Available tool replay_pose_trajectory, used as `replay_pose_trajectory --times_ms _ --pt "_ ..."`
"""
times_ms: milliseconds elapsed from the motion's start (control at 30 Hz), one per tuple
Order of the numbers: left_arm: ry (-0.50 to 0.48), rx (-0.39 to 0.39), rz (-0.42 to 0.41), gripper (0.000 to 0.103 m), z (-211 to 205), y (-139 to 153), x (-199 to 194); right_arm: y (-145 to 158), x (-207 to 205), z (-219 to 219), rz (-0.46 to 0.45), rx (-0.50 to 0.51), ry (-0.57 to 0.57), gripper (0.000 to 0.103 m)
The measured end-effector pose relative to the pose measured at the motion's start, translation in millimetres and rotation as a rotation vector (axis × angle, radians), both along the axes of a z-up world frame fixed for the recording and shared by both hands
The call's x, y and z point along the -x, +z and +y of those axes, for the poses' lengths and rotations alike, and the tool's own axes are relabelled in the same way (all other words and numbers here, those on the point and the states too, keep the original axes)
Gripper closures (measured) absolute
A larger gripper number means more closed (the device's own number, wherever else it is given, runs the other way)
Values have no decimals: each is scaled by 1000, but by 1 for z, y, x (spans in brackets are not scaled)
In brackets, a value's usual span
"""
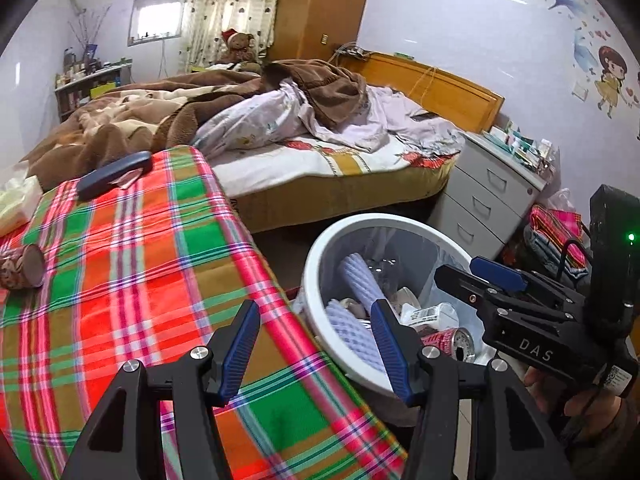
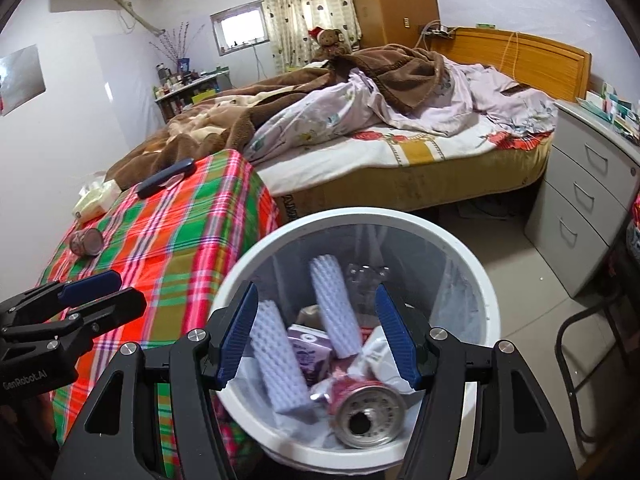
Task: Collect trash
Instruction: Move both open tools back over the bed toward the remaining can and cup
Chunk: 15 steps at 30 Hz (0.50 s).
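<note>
A white trash bin (image 2: 472,264) stands on the floor beside the plaid-covered table (image 1: 132,248). It holds two white foam wraps (image 2: 334,304), a purple carton (image 2: 310,350), a pink can (image 2: 366,410) and crumpled paper. My right gripper (image 2: 316,334) is open and empty right above the bin's mouth. My left gripper (image 1: 314,346) is open and empty over the table's right edge, next to the bin (image 1: 320,264). A paper cup (image 1: 24,268) lies on its side on the table; it also shows in the right wrist view (image 2: 86,241). The right gripper also shows in the left wrist view (image 1: 486,276).
A dark blue case (image 1: 114,174) and a tissue pack (image 1: 18,200) lie at the table's far end. An unmade bed (image 2: 400,120) is behind. A grey drawer unit (image 2: 580,208) stands right of the bin. A black chair frame (image 2: 592,344) is at right.
</note>
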<state>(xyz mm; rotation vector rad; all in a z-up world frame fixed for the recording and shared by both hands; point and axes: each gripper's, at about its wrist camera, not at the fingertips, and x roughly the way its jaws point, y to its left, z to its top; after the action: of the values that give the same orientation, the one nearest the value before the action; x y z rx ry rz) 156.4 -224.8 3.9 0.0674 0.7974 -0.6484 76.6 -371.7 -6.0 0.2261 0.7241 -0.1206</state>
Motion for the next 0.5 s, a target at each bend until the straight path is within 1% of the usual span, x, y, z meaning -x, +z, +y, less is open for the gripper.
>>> replay_pose_trajectory --times_ms 133,233,500 --pt "29 11 -10 46 18 4 1 4 -2 12 -15 1 26 40" --pt "64 -7 -36 46 33 7 2 6 -5 23 -27 4 50 40" --pt "138 13 -37 46 76 9 -5 12 -18 53 -54 2 117 40"
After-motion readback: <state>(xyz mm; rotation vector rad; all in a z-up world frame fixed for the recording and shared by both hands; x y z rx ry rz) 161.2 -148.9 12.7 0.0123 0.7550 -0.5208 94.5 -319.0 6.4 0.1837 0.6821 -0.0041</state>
